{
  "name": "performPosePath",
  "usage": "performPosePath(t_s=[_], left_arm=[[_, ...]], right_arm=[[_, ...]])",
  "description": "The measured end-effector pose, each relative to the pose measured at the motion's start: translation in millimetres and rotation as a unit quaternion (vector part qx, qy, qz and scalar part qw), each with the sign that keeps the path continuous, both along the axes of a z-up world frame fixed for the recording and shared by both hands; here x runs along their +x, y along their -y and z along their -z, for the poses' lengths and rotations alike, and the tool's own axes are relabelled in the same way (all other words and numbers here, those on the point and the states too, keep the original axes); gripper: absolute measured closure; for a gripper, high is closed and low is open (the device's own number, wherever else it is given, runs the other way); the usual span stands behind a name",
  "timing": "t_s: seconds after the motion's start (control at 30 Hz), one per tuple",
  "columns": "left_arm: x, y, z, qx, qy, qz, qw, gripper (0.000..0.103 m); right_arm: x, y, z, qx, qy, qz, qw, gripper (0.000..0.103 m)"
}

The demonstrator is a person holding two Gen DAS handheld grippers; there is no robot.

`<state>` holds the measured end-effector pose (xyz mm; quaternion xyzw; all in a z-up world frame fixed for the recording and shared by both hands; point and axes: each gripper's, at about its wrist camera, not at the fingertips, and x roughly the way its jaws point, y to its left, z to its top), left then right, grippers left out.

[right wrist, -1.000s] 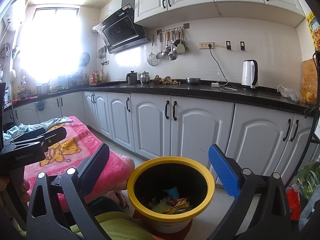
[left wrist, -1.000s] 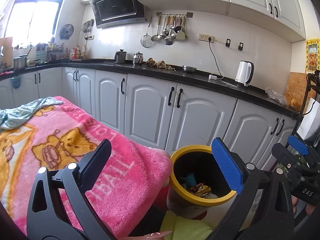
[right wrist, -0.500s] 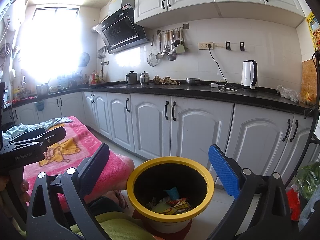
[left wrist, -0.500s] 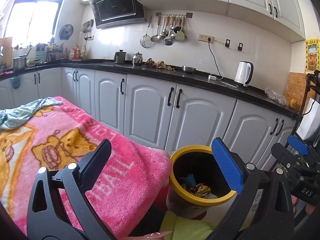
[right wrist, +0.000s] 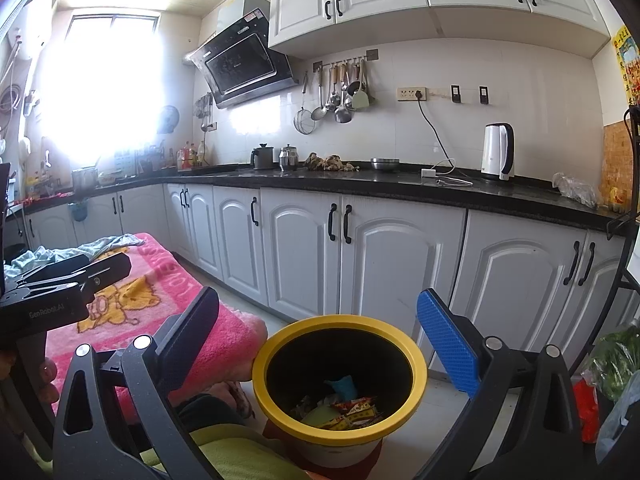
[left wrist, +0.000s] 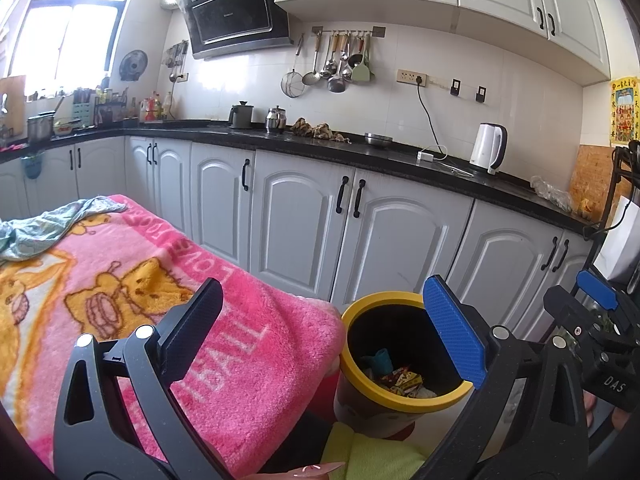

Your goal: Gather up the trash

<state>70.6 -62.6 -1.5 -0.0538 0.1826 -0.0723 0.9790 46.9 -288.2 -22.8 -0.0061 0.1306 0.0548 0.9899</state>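
Grippers: left gripper (left wrist: 324, 328) and right gripper (right wrist: 318, 330) both wide apart, empty.
Bin: round yellow-rimmed trash bin (right wrist: 418, 364) holds wrappers.
Next: probably find more trash.

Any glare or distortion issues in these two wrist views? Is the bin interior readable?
Right wrist: the window is blown out, washing out the nearby wall and counter; the bin interior is dark, but wrappers stay legible. Left wrist: milder window glare, even exposure, the bin partly blocked by the blue finger pad. Both: strong fisheye bowing of the cabinets, black corner vignette, no obvious motion blur.
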Motion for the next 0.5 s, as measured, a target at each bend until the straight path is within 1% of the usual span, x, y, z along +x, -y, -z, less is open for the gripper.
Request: performPosePath(t_s=[0.37, 0.43, 0.5], left_arm=[[3, -6, -3, 0.001, -0.007, -0.007, 1.0, 0.011], [3, -12, -2, 0.002, -0.014, -0.019, 0.9997, 0.011], [1, -23, 1, -0.008, -0.027, -0.03, 0.9992, 0.011]], right_arm=[[1, -1, 0, -0.002, -0.003, -0.004, 1.0, 0.006], [6, -6, 1, -0.006, -0.013, -0.018, 1.0, 0.006], [15, -18, -1, -0.014, -0.022, -0.04, 0.999, 0.006]])
